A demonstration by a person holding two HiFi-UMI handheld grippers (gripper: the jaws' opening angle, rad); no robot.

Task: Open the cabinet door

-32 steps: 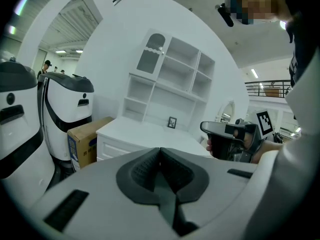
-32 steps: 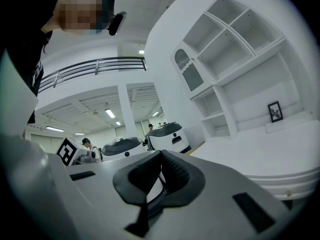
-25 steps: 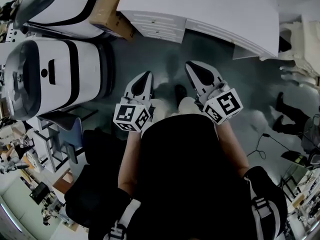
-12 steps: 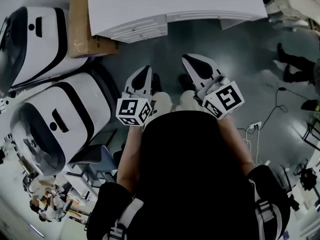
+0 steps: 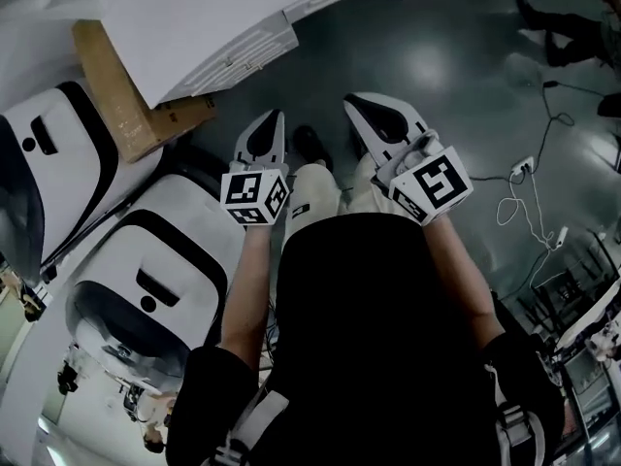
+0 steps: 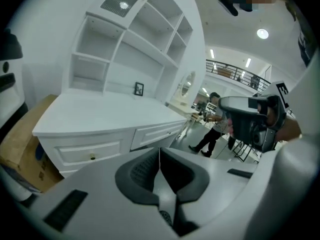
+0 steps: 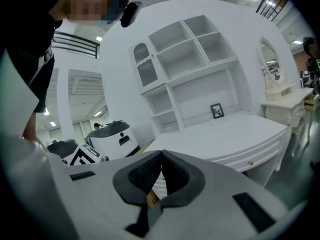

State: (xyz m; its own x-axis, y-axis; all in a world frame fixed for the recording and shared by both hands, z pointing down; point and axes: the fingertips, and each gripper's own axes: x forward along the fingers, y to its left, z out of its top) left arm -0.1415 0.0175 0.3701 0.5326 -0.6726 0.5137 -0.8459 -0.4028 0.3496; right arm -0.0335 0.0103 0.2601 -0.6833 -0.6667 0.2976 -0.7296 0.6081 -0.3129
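Observation:
A white desk cabinet [image 6: 100, 116] with a shelf hutch [image 7: 192, 59] stands ahead of me, its drawers [image 6: 87, 151] with small knobs facing me. One upper hutch compartment [image 7: 142, 66] has an arched panel front. In the head view, the cabinet top [image 5: 213, 17] lies at the upper left. My left gripper [image 5: 267, 129] and right gripper [image 5: 369, 110] are held in front of my body, well short of the cabinet. Both are shut with nothing between the pads [image 6: 160, 151] [image 7: 161, 156].
A cardboard box [image 5: 126, 105] leans beside the cabinet's left end. Two large white machines [image 5: 146, 280] [image 5: 29, 183] stand on the left. A cable and power strip [image 5: 529, 168] lie on the grey floor at the right. A white vanity with a mirror [image 7: 272, 79] stands beyond the cabinet; a person [image 6: 212, 126] walks far off.
The head view has swung, so the cabinet slid to the upper left and the white machines moved lower left. Both grippers tipped downward, still shut.

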